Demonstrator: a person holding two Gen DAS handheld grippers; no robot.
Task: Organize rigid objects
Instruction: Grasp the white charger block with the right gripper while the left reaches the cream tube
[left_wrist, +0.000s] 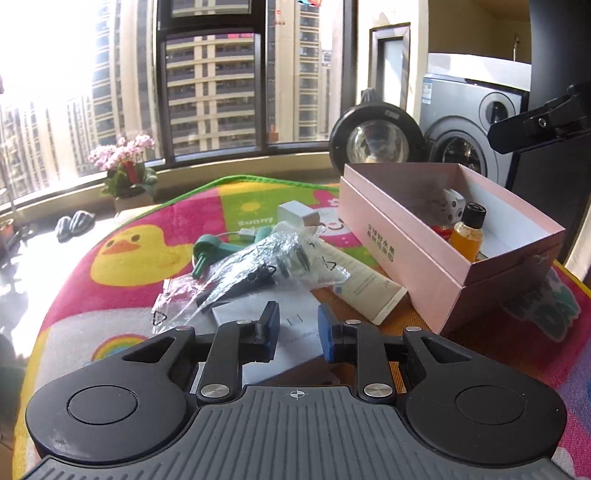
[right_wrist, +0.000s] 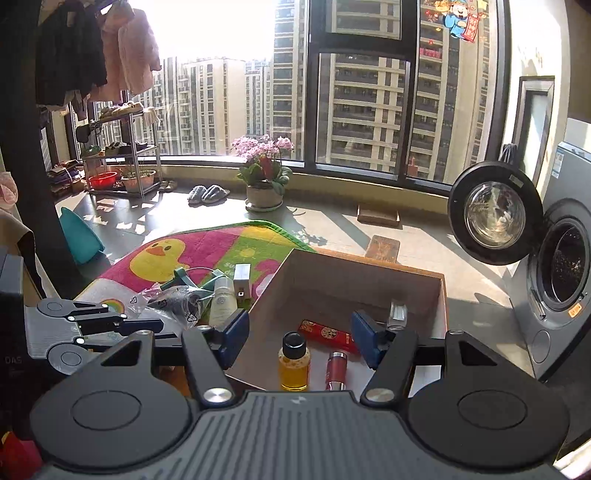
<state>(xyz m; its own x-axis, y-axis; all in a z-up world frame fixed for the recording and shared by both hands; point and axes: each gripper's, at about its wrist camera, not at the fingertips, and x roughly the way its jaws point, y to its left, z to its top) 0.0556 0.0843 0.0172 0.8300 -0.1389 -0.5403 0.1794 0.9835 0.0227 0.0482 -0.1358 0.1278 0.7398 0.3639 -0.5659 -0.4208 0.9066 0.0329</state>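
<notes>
Surveying from the biggest item down, I note the bright children's play mat with the yellow duck print (left_wrist: 74, 295) as the work surface, and everything under inspection sits on it.

On its right stands the open pink cardboard box (left_wrist: 406, 236), which I judge to be the collection point. Already lying in it are a small amber-liquid bottle with a black cap (right_wrist: 294, 369), a red metallic cylinder (right_wrist: 336, 369), a flat red packet (right_wrist: 327, 334) and, at the far end, a white die with dark dots (left_wrist: 452, 206).

The right gripper (right_wrist: 299, 339) hangs over the near end of the box, released, nothing between its blue pads; I read that as a delivery finished.

The left gripper (left_wrist: 298, 332) points at the unsorted pile left of the box. Its claw is clenched to a narrow slit, with nothing in it.

That pile holds the remaining work:
- a cream squeeze tube (left_wrist: 365, 288), near the box wall;
- a crinkled clear plastic bag with dark parts inside (left_wrist: 266, 262), lying partly over the tube;
- a white plug-shaped block (left_wrist: 295, 214), at the far side;
- a green plastic hook (left_wrist: 205, 251), on the left.

The bag's loose film is the likeliest snag.
</notes>
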